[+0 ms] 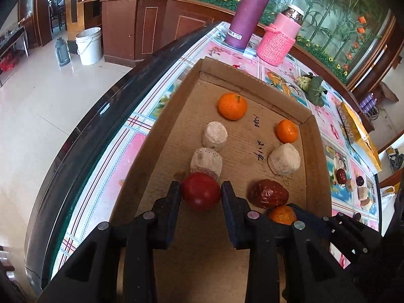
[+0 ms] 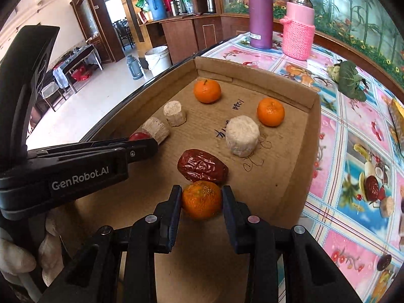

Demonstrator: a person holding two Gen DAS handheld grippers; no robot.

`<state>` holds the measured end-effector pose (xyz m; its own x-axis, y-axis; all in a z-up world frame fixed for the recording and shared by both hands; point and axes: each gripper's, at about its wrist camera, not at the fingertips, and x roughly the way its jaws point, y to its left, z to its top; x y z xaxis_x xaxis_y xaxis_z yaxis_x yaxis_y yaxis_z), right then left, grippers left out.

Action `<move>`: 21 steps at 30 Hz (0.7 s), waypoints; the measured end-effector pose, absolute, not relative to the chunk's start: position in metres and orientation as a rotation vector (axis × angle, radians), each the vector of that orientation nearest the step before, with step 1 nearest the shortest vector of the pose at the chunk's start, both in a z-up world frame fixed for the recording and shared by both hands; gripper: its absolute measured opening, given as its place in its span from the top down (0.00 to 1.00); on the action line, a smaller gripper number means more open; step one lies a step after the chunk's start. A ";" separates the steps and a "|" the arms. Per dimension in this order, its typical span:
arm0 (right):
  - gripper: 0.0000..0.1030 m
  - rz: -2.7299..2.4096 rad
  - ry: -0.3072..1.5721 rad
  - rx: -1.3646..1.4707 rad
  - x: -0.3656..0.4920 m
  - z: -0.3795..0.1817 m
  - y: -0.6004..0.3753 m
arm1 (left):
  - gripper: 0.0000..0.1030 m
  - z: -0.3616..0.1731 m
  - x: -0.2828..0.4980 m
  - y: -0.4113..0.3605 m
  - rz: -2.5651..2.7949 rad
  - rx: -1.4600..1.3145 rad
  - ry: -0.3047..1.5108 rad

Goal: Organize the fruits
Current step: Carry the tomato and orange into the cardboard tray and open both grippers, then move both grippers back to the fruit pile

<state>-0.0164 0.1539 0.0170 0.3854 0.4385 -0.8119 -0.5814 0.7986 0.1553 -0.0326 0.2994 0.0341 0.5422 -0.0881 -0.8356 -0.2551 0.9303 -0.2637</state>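
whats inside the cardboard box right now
On the cardboard box floor: two oranges, three pale cylinders, a wrinkled red date. The left gripper holds a red fruit; the right gripper holds an orange. The grippers hide the near floor.

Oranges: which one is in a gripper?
The speckled orange, held between the right gripper fingers; the two clean oranges sit free by the tray's far wall.

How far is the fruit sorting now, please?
Already in the cardboard tray: two oranges, three pale chunks and a wrinkled red date. In hand: the left gripper holds a smooth red fruit and the right gripper holds a mottled orange, both over the tray. Left: setting these two down.
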 end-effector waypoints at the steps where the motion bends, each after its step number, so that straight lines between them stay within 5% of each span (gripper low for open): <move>1: 0.65 0.664 0.980 -0.161 -0.016 0.017 0.155 | 0.64 0.037 -0.036 0.301 0.101 -0.393 0.990; 9: 0.52 0.682 0.900 -0.129 -0.030 0.037 0.149 | 0.17 0.078 -0.074 0.309 0.173 -0.429 0.830; 12: 0.43 0.665 0.858 -0.097 -0.040 0.048 0.136 | 0.17 0.090 -0.094 0.308 0.156 -0.486 0.769; 21: 0.37 0.512 0.770 0.017 -0.068 0.063 0.069 | 0.17 0.109 -0.111 0.246 0.168 -0.306 0.723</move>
